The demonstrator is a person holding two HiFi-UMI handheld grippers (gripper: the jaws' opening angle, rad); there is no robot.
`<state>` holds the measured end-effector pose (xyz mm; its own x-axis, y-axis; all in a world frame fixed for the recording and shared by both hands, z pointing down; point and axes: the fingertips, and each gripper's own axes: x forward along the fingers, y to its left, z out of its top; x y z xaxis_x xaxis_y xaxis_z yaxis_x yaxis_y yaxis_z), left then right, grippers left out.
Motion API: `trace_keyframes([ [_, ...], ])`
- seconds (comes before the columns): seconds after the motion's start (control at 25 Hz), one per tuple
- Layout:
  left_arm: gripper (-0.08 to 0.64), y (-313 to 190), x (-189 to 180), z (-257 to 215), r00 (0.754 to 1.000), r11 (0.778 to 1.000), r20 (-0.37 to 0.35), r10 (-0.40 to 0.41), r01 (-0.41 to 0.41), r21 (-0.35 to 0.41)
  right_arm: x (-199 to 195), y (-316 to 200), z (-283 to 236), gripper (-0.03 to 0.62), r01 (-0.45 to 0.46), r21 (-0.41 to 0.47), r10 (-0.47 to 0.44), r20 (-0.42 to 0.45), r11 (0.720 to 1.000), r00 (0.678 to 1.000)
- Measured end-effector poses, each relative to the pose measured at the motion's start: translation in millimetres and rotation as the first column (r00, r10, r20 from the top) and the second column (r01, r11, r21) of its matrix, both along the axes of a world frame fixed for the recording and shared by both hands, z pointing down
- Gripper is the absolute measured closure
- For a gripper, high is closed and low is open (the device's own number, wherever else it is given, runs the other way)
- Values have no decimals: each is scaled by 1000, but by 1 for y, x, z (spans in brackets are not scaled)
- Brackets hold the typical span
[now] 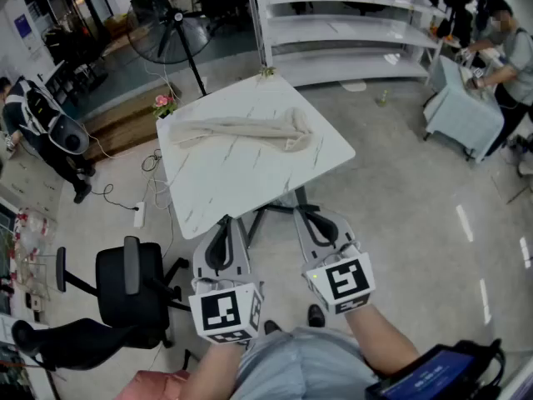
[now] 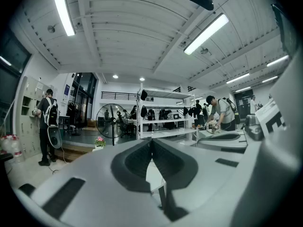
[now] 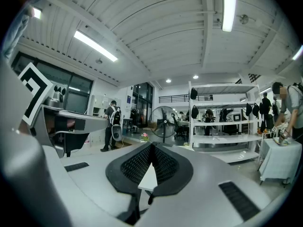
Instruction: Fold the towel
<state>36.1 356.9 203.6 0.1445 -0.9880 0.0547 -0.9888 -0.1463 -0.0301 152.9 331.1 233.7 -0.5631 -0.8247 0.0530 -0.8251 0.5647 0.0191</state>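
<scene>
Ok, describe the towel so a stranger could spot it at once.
Find the white marbled table in the middle of the room, near the standing fan. On its far half lies the towel, bunched into a long crumpled strip. Unlike the pink flowers past the table's corner, it is beige, limp and on the tabletop.

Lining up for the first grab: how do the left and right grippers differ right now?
The left gripper is held slightly further back; the right gripper sits further forward. The left points at the near corner of the table, the right at its near edge. Shared: both have jaws shut on nothing and are short of the bunched towel.
</scene>
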Motion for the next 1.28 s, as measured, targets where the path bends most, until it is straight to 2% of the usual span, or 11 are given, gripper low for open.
trace_keyframes([
  [0.2,552,1,16,6,1000,1000,-5,16,-16,-10,16,1,7,580,-15,1,15,-2,1000,1000],
  [0.32,552,1,28,11,1000,1000,5,13,-13,-24,31,-1,8,577,-25,-15,25,38,1000,999],
  [0.48,552,-3,45,17,1000,999,15,4,-4,-45,44,-6,14,555,4,-17,-4,24,1000,1000],
  [0.8,552,-13,77,40,999,995,36,-16,19,-99,67,-25,46,572,58,-91,-57,19,994,998],
  [1.04,552,-32,58,59,998,990,27,-55,58,-129,49,-48,62,577,99,-115,-99,3,988,995],
  [1.28,551,-78,28,70,996,989,-8,-88,87,-122,25,-98,68,577,115,-101,-119,-27,988,993],
])
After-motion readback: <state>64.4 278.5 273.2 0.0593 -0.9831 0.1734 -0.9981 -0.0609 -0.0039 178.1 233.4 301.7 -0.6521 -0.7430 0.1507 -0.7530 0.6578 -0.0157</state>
